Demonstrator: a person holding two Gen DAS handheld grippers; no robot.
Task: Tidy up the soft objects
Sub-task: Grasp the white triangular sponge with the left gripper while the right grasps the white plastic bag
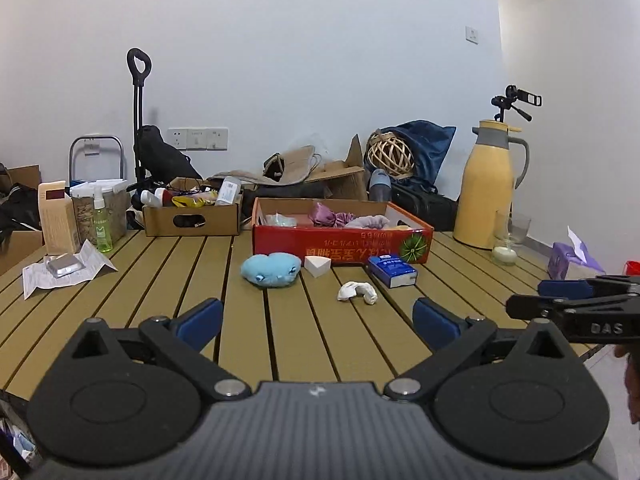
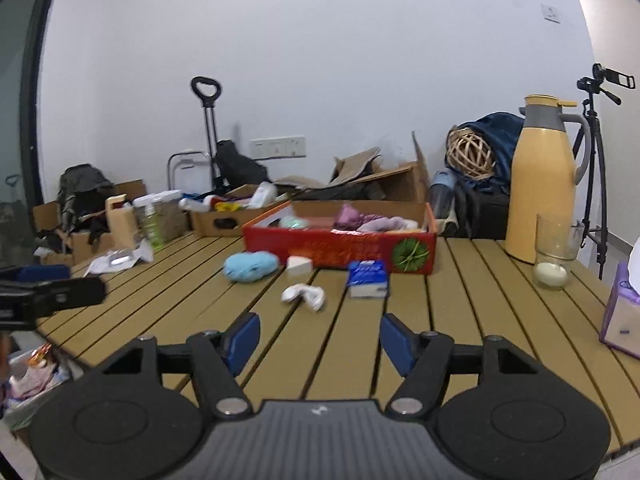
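A red cardboard box [image 1: 340, 242] [image 2: 340, 246] stands at mid table and holds purple cloths [image 1: 344, 218] [image 2: 370, 220] and other soft items. In front of it lie a light blue plush [image 1: 271, 271] [image 2: 250, 266], a white sponge wedge [image 1: 317, 266] [image 2: 299, 266], a crumpled white sock [image 1: 357, 291] [image 2: 304, 295] and a blue tissue pack [image 1: 393, 271] [image 2: 367, 279]. My left gripper [image 1: 318, 320] is open and empty above the near table. My right gripper [image 2: 318, 340] is open and empty, short of the sock; it also shows in the left wrist view [image 1: 576, 300].
A brown box [image 1: 192, 212] of bottles, a spray bottle [image 1: 102, 226] and papers [image 1: 60, 270] sit at the left. A yellow thermos [image 1: 490, 186] [image 2: 546, 180], a glass [image 2: 554, 256] and a purple tissue box [image 2: 622, 316] sit at the right. The table edge is near.
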